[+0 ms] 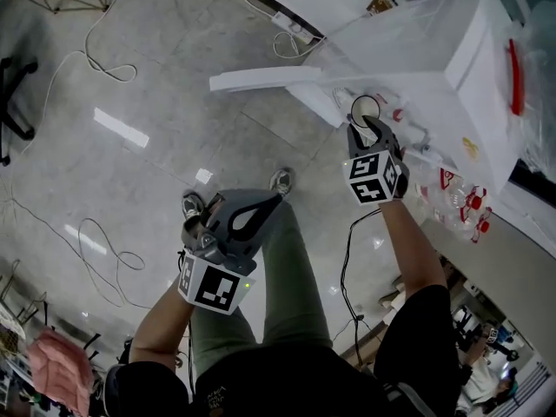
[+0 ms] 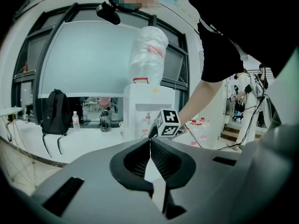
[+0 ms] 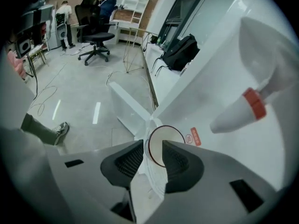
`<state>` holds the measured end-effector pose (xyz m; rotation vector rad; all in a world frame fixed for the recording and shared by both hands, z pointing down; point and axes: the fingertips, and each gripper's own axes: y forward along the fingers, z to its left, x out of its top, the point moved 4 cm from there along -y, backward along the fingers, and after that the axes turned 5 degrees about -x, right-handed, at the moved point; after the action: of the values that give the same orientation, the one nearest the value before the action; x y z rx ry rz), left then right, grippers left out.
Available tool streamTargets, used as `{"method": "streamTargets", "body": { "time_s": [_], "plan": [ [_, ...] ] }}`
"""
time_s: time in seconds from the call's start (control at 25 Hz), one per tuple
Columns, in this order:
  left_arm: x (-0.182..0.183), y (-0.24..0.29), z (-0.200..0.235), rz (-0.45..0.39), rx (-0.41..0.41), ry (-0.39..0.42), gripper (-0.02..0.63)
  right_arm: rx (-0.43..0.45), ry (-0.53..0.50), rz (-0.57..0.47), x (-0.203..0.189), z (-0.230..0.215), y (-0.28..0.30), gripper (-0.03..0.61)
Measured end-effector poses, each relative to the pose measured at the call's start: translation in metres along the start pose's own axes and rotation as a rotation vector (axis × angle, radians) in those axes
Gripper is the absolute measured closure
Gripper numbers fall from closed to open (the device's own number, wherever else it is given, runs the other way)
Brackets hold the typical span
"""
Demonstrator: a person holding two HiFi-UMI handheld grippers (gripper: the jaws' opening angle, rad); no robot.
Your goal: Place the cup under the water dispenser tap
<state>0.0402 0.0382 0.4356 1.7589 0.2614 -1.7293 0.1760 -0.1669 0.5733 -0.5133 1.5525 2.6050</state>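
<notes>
Findings:

1. The right gripper (image 3: 153, 146) points steeply down into the front recess of the water dispenser (image 1: 434, 50). Its jaws stand apart with the cup (image 3: 163, 138) between them. A gap shows at the left jaw, so the cup is judged released rather than gripped.
2. The cup stands upright in the recess. The red-collared tap (image 3: 238, 113) sits above and to one side. Whether the cup is squarely beneath the spout cannot be confirmed.
3. The left gripper (image 2: 150, 141) is held well back, its jaws closed together on nothing.

Recommended handling: draw the right gripper straight back along its own line with the jaws kept wide, so neither pad catches the rim and tips the light cup.

Containers: the cup appears empty. The large bottle (image 2: 148, 55) on top of the dispenser is translucent, and its fill cannot be told.
</notes>
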Motion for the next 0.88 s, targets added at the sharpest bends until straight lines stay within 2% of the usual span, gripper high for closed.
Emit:
{"method": "streamTargets", "body": {
  "time_s": [0.24,0.44,0.64,0.72,0.88],
  "plan": [
    [0.023,-0.017,-0.003,0.021,-0.052,0.035,0.594,-0.038,0.183,-0.088,0.010,-0.003,-0.056,0.470],
    [0.057,-0.033,-0.007,0.024,-0.093,0.089,0.593,-0.092,0.432,-0.206,0.022,-0.008,-0.125,0.471],
    [0.104,-0.049,-0.026,0.011,-0.124,0.153,0.594,-0.099,0.654,-0.339,0.027,-0.004,-0.205,0.479],
    [0.123,-0.053,-0.031,-0.014,-0.131,0.177,0.594,-0.115,0.715,-0.383,0.027,-0.003,-0.233,0.505],
    [0.160,-0.066,-0.040,-0.039,-0.132,0.219,0.594,-0.178,0.775,-0.441,0.028,0.002,-0.289,0.517]
  ]
}}
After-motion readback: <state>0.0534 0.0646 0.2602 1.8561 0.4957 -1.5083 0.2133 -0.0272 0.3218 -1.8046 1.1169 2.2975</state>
